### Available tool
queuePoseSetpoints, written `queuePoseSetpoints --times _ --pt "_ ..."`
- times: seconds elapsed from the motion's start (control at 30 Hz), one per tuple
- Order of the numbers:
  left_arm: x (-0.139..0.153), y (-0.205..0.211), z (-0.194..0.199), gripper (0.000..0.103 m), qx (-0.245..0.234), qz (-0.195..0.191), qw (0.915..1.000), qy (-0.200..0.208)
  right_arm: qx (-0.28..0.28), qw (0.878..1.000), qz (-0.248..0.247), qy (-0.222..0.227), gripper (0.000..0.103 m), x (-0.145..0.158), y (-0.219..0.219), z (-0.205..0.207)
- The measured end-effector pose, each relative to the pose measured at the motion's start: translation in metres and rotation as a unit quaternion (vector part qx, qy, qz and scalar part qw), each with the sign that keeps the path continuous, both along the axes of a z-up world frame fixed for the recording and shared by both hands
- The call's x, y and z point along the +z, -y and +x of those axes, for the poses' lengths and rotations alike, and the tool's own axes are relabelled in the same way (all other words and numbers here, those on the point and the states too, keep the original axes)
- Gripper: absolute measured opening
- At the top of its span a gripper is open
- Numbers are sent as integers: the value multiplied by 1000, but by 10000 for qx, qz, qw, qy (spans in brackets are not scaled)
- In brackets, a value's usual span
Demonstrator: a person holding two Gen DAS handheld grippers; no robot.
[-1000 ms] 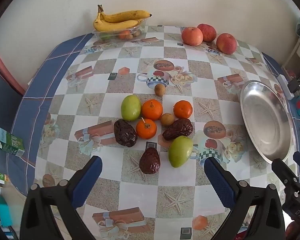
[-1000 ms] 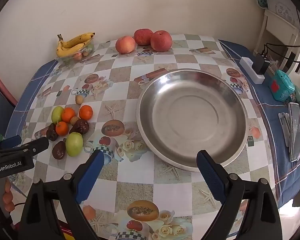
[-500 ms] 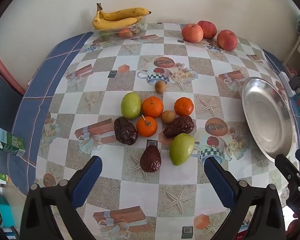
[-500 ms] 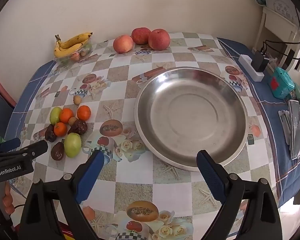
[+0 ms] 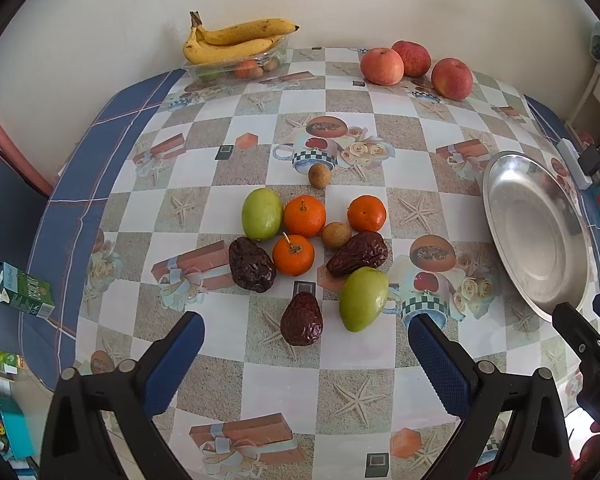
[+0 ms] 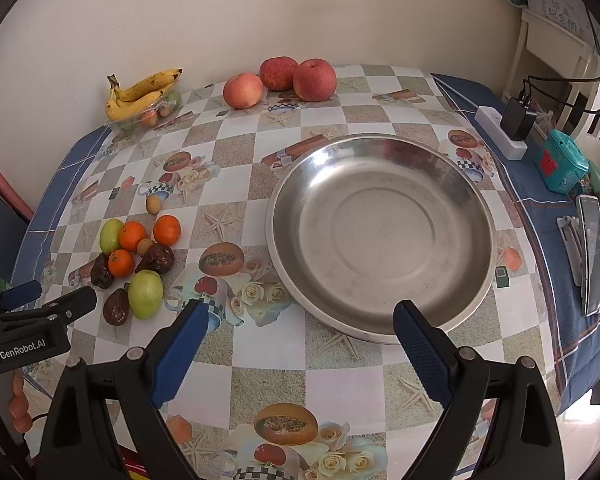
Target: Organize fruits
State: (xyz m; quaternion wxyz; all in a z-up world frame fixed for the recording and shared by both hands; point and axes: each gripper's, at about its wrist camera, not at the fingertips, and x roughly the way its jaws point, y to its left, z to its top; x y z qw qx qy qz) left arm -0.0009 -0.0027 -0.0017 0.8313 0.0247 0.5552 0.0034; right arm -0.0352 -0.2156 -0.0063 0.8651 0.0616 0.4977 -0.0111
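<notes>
A cluster of fruit lies mid-table in the left wrist view: two green fruits (image 5: 261,213) (image 5: 362,299), three oranges (image 5: 304,216), three dark wrinkled dates (image 5: 301,318) and small brown longans (image 5: 335,235). My left gripper (image 5: 302,330) hovers open just in front of the nearest date, touching nothing. A wide steel dish (image 6: 380,236) stands to the right. My right gripper (image 6: 296,318) is open above the dish's near rim, with nothing between its fingers. The same cluster (image 6: 136,256) shows at the left of the right wrist view.
Bananas (image 5: 236,40) rest on a clear tray at the back, with three red apples (image 5: 414,66) further right. On the blue cloth at the right are a power strip (image 6: 500,132), a teal box (image 6: 560,166) and a phone (image 6: 592,252). A green carton (image 5: 26,294) lies off the table's left edge.
Both grippers have drifted slightly forward and lower over the table, so the fruit and dish sit a little nearer. Both stay open; no fruit has moved.
</notes>
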Motion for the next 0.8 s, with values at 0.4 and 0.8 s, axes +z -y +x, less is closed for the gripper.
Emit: queuePoseSetpoints --times 0.4,0.8 --pt "1 1 0 103 -16 6 10000 20 -7 10000 14 -5 94 -1 0 0" --pt "3 4 -1 103 -52 23 10000 32 -7 10000 29 -13 94 -1 1 1"
